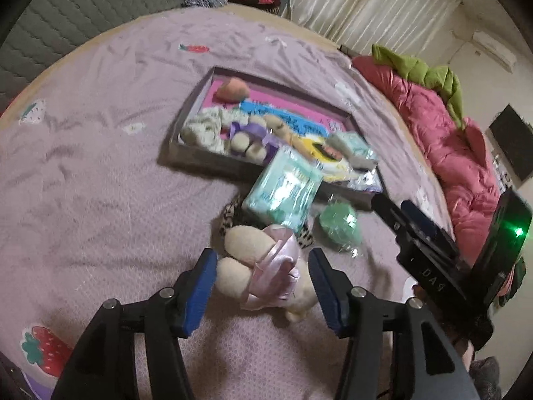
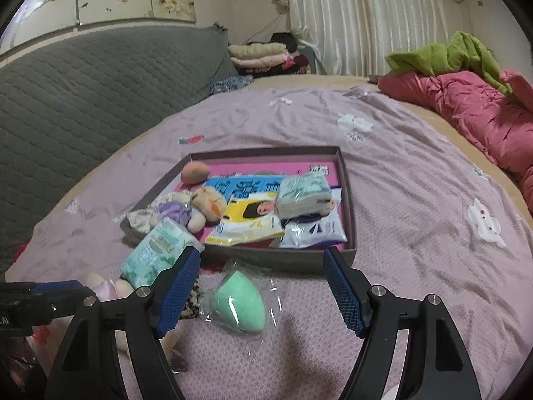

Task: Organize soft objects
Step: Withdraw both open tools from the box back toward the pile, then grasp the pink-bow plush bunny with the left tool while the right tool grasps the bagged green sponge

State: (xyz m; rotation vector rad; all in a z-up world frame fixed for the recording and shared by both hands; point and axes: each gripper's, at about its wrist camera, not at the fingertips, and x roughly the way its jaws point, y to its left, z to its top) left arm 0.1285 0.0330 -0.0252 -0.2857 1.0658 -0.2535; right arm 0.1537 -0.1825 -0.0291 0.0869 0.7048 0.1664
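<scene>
We see a mauve bedsheet with a fine lattice print and scattered strawberry and white flower motifs. The tray on it is dark grey-brown with a bright pink floor. Inside lie an orange-peach plush, a beige bear in purple and a yellow packet. A mint-and-white tissue pack leans on the rim. The sponge in clear wrap is mint green. The cream plush wears pale pink satin, next to a leopard-print scrap. A quilted grey headboard, a coral-pink duvet and a lime green blanket surround the bed. Both grippers are black with blue cross-hatched pads.
</scene>
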